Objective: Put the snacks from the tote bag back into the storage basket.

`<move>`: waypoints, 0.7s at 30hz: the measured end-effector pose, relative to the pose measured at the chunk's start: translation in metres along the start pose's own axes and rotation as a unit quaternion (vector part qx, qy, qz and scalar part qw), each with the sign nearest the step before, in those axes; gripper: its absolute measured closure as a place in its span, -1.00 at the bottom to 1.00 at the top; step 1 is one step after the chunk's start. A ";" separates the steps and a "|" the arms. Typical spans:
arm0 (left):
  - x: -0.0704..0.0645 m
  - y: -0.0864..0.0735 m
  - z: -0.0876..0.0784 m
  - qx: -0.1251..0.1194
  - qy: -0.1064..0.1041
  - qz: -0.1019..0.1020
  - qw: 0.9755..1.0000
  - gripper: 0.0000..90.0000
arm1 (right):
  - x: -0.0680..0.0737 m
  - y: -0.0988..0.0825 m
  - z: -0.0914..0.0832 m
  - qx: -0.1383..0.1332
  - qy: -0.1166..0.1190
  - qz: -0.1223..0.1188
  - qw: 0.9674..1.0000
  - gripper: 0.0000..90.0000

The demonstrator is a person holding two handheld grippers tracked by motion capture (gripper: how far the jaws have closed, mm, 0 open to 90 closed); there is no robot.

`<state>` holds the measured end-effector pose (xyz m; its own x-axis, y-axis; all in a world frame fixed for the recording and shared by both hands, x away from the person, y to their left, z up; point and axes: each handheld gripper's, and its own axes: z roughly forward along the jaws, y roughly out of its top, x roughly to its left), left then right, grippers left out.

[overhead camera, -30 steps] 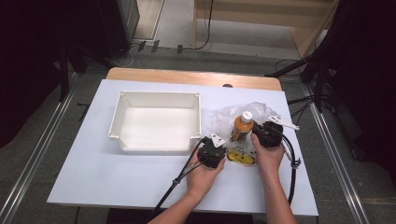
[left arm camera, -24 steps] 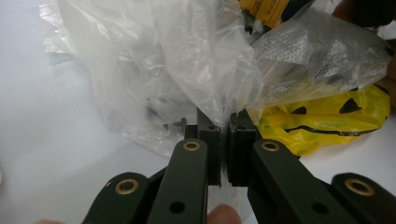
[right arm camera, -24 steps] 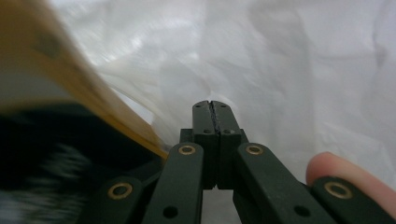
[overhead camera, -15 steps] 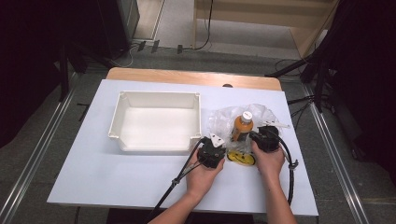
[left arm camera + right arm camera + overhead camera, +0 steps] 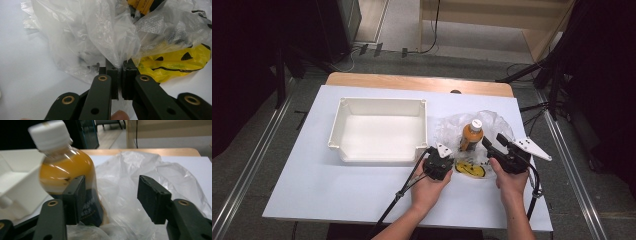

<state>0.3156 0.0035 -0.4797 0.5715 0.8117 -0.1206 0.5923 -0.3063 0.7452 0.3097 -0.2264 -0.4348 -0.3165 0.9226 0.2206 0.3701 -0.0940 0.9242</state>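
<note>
A crumpled clear plastic bag [image 5: 492, 122] with a yellow smiley print [image 5: 472, 170] lies right of the tray. An orange drink bottle [image 5: 471, 134] with a white cap stands upright in the bag. My left gripper [image 5: 451, 162] is shut on a fold of the bag [image 5: 100, 37], the film pinched between its pads [image 5: 113, 77]. My right gripper [image 5: 493, 145] sits to the right of the bottle. Its jaws have just been opening, and they now stand apart [image 5: 113, 192]. Loose bag film [image 5: 125, 182] lies between them, and the bottle [image 5: 66, 170] stands just behind one jaw.
An empty white tray [image 5: 337, 131] stands on the white table [image 5: 312, 190], left of the bag. Black cables [image 5: 404, 187] trail from both grippers toward the near edge. A wooden strip [image 5: 412, 82] borders the far side, with metal rails along both sides.
My right gripper has opened and drawn back to the right, away from the bottle. The left hand has held still, gripping the bag.
</note>
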 end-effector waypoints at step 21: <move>0.002 0.000 -0.001 -0.007 -0.010 -0.009 1.000 0.95 | 0.035 -0.001 0.024 0.003 0.034 -0.030 0.999 -0.45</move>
<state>0.3155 0.0057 -0.4793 0.5720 0.8071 -0.1462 0.5947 -0.2853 0.7516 0.3194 -0.1852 -0.4352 -0.3958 0.8993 0.1860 0.3535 -0.0378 0.9347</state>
